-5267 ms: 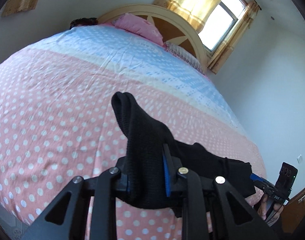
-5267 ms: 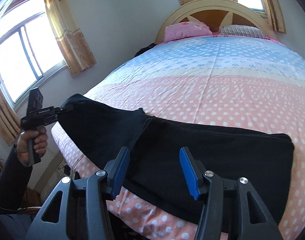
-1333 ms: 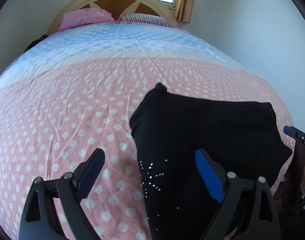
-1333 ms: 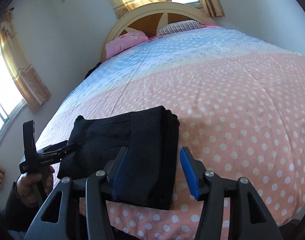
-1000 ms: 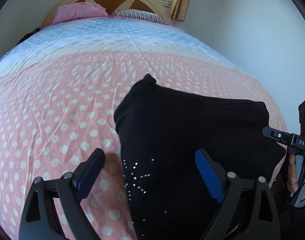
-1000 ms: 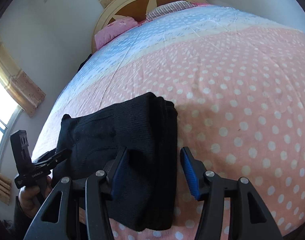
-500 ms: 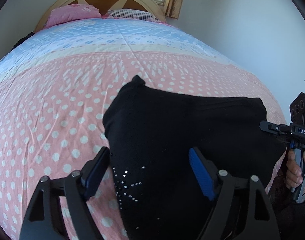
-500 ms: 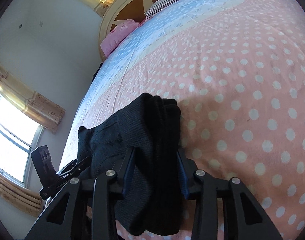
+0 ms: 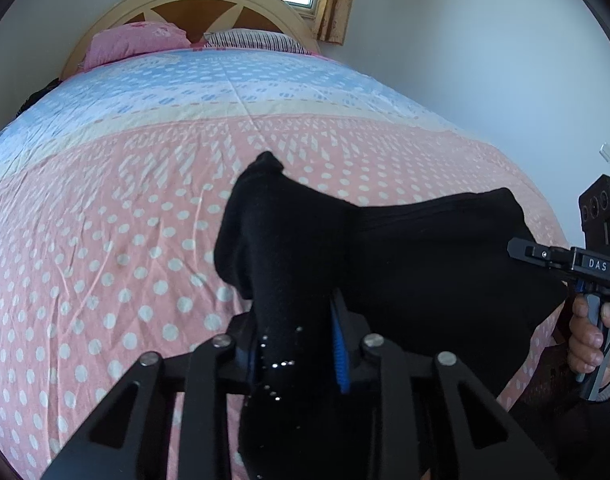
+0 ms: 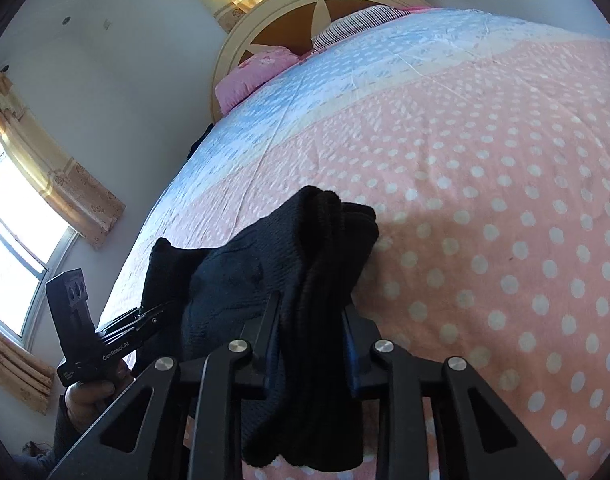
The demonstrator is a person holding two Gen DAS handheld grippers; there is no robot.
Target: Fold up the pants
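Black knit fabric was seen bunched at the near edge of the bed, on its pink dotted cover: the pants, already folded into a short, thick bundle of several layers. At the left end of that bundle, the left claw was closing, and a gathered corner with small sparkling studs was pinched between its blue pads and raised off the cover. At the right end, the right claw was likewise closing, and the stacked layers were clamped between its fingers, with the edge hanging below them. Each claw was also visible in the other's view, held in a hand beside the mattress. Further right, the cover was bare, and pillows lay at the headboard. Most of the folding was judged done; what was left appeared to be one last fold or a tidy placement, followed by release.
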